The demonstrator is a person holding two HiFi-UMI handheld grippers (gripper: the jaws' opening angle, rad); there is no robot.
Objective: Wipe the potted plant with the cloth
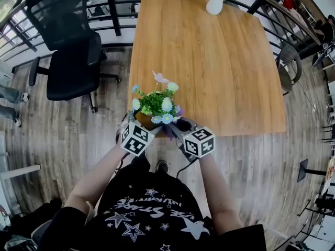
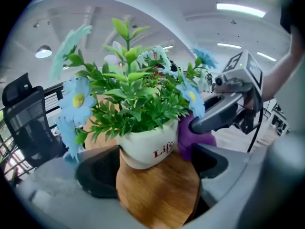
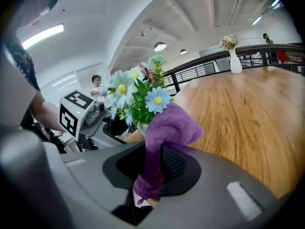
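Grey wooden floor lies around a worktop [image 1: 220,72] of light wood, with a black chair [image 1: 73,61] at its left. A white vase [image 1: 215,4] stands at the far edge, its bouquet cut off by the frame. At the near edge we hold the plant [image 1: 157,104]. Our left gripper [image 2: 152,173] has its fingers clenched on the pot [image 2: 150,149], on the wooden lower part under the white cup. The red print on the cup we can read only in part. Our right gripper [image 3: 151,168] grasps the purple cloth [image 3: 169,128] between its fingers, and the bunched top of the cloth touches the side of the pot, below the blue flowers. In the head view the leaves hide the fingers of both grippers. We cannot tell if the pot stands on the worktop or hangs just above it.
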